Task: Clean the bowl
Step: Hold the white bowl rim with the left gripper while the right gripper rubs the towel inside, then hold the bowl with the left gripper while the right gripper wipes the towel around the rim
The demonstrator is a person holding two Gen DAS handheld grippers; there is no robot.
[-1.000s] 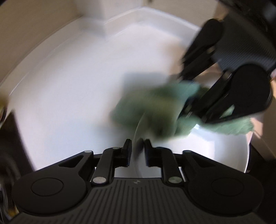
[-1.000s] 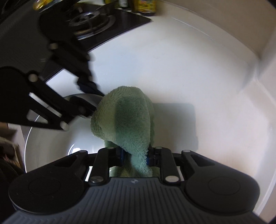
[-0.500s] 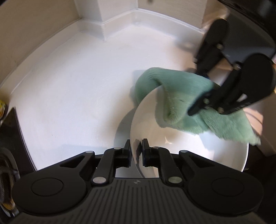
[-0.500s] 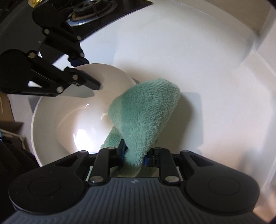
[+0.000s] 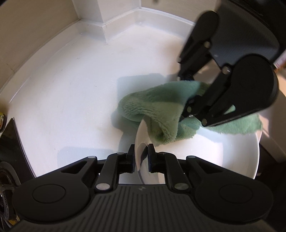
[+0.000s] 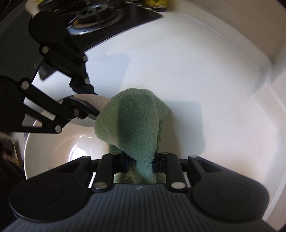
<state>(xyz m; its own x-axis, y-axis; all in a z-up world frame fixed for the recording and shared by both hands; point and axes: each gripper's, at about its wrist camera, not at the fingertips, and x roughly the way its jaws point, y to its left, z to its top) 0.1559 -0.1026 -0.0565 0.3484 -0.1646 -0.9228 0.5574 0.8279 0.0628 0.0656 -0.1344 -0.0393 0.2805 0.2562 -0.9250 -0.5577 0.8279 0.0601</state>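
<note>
The white bowl (image 5: pixel 223 157) sits tilted over the white countertop (image 5: pixel 71 100), its near rim pinched between the two fingers of the left gripper (image 5: pixel 141 157), which are closed on the thin edge. Inside the bowl lies part of a green fleece cloth (image 5: pixel 160 110); the cloth folds over the rim and hangs down the outer side as well, so it covers that edge inside and out. From the right wrist view the bowl (image 6: pixel 53 142) shows a glossy inner wall with a bright reflection near its bottom, and the cloth (image 6: pixel 132 128) rises as a rounded hump just beyond the right gripper (image 6: pixel 140 164), whose fingers are clamped on the cloth's lower fold.

Past the bowl, the countertop runs to a white upstand and a beige wall. In the right wrist view a black gas hob (image 6: pixel 100 16) with a round burner lies at the far edge of the counter, and some blurred jars stand behind it.

The right gripper (image 5: pixel 184 96) reaches in from the upper right of the left wrist view, angled downward onto the bowl's far rim. The left gripper (image 6: pixel 89 100) enters from the left of the right wrist view, its fingers on the bowl's edge just beside the cloth.
</note>
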